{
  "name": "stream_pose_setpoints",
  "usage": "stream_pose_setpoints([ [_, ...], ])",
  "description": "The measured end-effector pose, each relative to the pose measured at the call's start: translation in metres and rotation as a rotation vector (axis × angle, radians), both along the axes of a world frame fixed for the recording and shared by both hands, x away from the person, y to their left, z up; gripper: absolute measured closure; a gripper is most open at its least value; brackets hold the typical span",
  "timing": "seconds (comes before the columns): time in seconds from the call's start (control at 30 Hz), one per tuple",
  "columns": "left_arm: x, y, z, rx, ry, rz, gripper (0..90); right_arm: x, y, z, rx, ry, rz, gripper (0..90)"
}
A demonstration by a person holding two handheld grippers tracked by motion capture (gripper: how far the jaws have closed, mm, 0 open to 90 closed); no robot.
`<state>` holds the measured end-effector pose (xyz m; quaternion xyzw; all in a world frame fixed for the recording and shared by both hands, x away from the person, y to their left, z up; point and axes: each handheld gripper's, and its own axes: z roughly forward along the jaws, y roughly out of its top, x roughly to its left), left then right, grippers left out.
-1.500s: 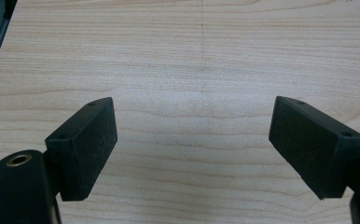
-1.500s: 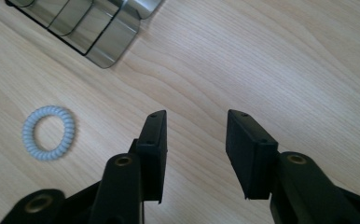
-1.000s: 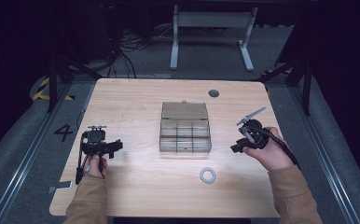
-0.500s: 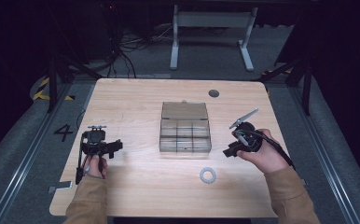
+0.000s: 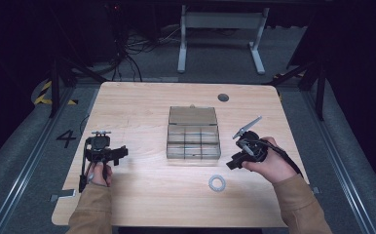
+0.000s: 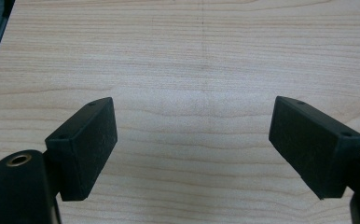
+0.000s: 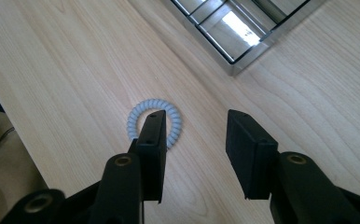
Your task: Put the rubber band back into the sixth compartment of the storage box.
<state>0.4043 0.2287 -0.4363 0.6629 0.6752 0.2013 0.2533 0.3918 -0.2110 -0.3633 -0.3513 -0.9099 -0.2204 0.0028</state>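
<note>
Both grippers, left (image 6: 192,144) and right (image 7: 194,154), gape empty. The coil ring (image 7: 154,122) looks light, probably springy; pinch across its band.

Pale wooden bench (image 5: 142,117), rounded corners.
Carrying a clear box (image 5: 193,139) at centre, a white coil ring (image 5: 217,183) near its front right corner, a dark disc (image 5: 223,97) toward the far edge.
</note>
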Motion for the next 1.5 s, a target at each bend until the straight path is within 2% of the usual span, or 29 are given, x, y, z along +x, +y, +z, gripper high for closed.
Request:
stream_pose_setpoints([
  [0.33,0.0,0.0,0.0,-0.001,0.0,0.0,15.9,-0.001,0.007,-0.005,-0.016,0.016,0.009,59.1],
  [0.8,0.0,0.0,0.0,-0.003,0.001,-0.001,15.9,0.002,0.02,-0.028,-0.079,0.07,0.03,59.0],
  [1.07,0.0,0.001,0.0,-0.003,0.002,-0.001,15.9,0.005,0.024,-0.039,-0.108,0.08,0.029,57.8],
  [1.2,0.0,0.0,0.0,-0.003,0.003,-0.001,15.9,0.007,0.026,-0.045,-0.126,0.089,0.005,57.8],
  [1.5,0.0,0.001,0.0,-0.002,0.001,0.0,15.9,0.007,0.031,-0.053,-0.148,0.104,0.017,57.6],
])
